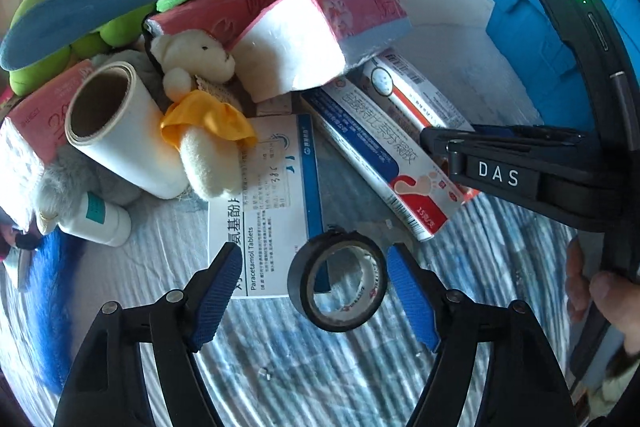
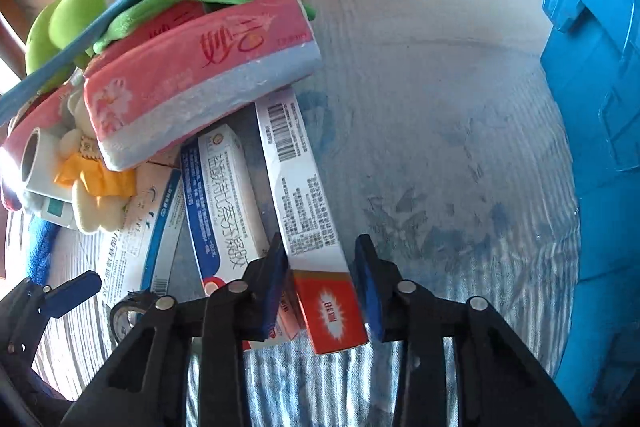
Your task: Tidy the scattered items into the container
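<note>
The right gripper (image 2: 320, 281) clamps the near end of a light, crushable carton (image 2: 306, 203) on the bedspread's (image 2: 440, 147) middle; the left gripper (image 1: 314, 279), open, straddles a rigid tape roll (image 1: 338, 281).

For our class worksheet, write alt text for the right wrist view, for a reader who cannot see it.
The right gripper closes on the orange end of a long white medicine box lying on striped cloth. Left of it sits a pile of tissue packs, boxes and soft toys; a blue container stands at the right edge.

Orange-ended box (image 2: 316, 227) beside blue crate (image 2: 592, 147)
</note>
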The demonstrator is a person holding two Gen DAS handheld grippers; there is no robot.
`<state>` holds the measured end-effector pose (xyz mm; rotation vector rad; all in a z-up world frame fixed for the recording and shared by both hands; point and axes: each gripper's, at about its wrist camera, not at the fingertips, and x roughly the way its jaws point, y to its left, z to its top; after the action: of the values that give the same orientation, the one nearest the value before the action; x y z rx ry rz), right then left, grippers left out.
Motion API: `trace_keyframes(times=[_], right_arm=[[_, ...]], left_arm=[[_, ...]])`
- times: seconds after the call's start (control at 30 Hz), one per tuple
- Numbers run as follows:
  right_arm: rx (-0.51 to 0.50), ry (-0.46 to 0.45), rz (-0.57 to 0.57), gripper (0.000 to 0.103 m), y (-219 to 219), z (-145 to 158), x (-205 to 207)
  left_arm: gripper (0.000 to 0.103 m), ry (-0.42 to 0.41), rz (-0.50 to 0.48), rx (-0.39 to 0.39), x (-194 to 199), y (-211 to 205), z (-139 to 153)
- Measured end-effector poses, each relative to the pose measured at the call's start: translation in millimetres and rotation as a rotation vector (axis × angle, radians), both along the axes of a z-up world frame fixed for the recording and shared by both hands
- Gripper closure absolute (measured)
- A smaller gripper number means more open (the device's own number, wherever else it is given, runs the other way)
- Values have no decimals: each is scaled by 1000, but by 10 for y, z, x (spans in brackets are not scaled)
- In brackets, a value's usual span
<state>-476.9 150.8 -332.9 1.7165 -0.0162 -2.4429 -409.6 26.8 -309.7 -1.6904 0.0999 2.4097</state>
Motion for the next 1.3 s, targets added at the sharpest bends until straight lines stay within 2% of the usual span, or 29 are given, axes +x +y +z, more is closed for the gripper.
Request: trace_keyframes(times=[0.13,0.2,0.27,0.57,0.63,0.67,0.7,0.77,0.83,1.0,1.03,1.07,1.1,1.17,1.3], right_arm=[[10,-4,-29,76,62,-33,108],[10,-13,-42,77,116,-40,198],[-1,-29,-52,77,164,-46,328],[-1,-84,-9,79,96,-54,1134],[-2,-78,-8,79,85,-55,1216],[-4,-75,-10,79,86,-55,1236],[-8,-72,-15,79,93,-55,1243],[-15,-63,-25,79,106,-49,1255],[-17,-55,-23,79,109,-37,1252],[-38,-45,-31,77,127,-11,1212],[-40,-43,-32,74,130,-2,1198],[-41,-42,-32,61,132,2,1184],[-41,-42,-32,41,133,10,1167],[-38,-33,-37,24,141,36,1135],[-41,13,-37,26,131,202,1066]], left_arm=[[28,12,5,-40,12,79,-46],[39,33,3,-61,47,110,-21],[46,40,9,-57,94,109,17],[46,19,80,-41,483,-185,102],[40,-9,84,-37,538,-238,46],[31,-35,86,-34,550,-259,-5],[28,-61,88,-30,562,-280,-56],[13,-25,87,-58,595,-281,-86],[1,-23,116,-64,590,-333,-128],[0,-7,142,-48,557,-429,-79],[0,-2,141,-47,553,-440,-66],[0,3,142,-45,550,-451,-52],[0,3,142,-45,538,-460,-37],[0,1,143,-46,511,-476,-6],[1,-3,144,-47,450,-516,46]])
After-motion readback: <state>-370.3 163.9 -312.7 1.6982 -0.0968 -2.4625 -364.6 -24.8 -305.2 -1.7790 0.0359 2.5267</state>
